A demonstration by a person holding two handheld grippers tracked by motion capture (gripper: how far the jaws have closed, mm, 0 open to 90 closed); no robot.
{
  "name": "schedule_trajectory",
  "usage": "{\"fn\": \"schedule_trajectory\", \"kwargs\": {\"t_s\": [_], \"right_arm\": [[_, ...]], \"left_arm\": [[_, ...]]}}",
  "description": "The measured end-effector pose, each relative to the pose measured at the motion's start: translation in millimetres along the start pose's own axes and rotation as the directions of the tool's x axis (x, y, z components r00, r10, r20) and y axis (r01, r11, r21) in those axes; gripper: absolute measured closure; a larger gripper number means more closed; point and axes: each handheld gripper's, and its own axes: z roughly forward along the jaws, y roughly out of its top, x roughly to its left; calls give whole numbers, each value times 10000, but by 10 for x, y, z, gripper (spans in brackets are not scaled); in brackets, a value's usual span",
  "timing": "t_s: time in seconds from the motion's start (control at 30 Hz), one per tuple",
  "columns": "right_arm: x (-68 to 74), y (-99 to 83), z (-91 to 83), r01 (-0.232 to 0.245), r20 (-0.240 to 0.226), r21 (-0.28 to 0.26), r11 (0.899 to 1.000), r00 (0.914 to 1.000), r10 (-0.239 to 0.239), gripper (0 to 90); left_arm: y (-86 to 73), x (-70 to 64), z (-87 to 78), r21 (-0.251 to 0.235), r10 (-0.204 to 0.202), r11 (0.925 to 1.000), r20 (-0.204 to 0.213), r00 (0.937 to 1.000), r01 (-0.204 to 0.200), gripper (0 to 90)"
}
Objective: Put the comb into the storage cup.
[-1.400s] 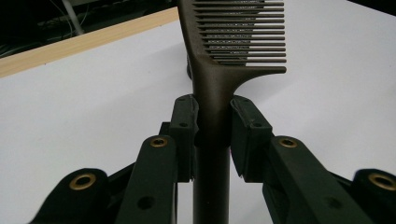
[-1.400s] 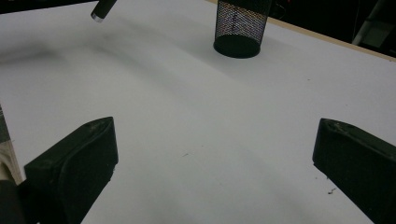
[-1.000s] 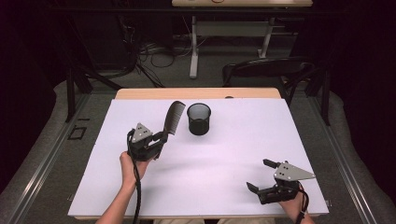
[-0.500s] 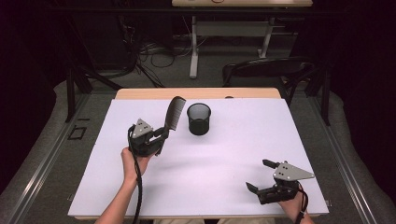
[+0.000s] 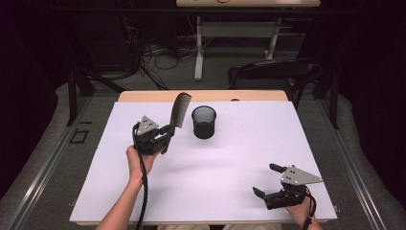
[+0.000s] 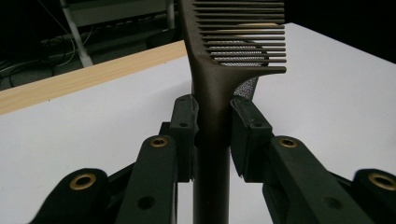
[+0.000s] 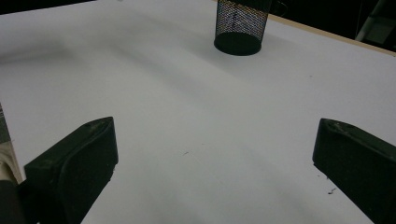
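Dark brown plastic, by the look of it: the comb (image 5: 179, 111) is a long, thin thing with a plain handle and a row of fine teeth at its upper end. It stands nearly upright above the table (image 5: 239, 158), held off the surface by the left gripper (image 5: 165, 136), just left of the black mesh cup (image 5: 204, 122). In the left gripper view the two jaws are clamped on the comb's (image 6: 212, 116) handle, right below where the teeth begin, with the handle running down between them.

I judge it light and fairly stiff, though the long handle may flex a little and the teeth could catch or bend if pressed sideways against the cup's rim. Smooth plastic tends to slip or pivot between flat pads, so a hold on the handle close to the teeth, as here, seems sound for steering the lower end. The mesh cup (image 7: 240, 23) looks light too and could tip if knocked.

The right gripper (image 5: 273, 184) rests low near the table's front right corner, jaws spread wide with nothing between them.

The table wears a smooth white cover with a wooden edge showing at the back. Beyond it the room is dim: a dark chair (image 5: 273, 72), table legs and loose cables on the floor.
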Motion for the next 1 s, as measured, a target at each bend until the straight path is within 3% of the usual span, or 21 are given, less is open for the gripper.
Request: {"fn": "schedule_trajectory", "kwargs": {"t_s": [1.0], "right_arm": [[-4,-2,14,-61,-10,58,10000,10000,61,0]], "left_arm": [[318,47,133,-392,-83,9992,-73,9999,80,723]]}}
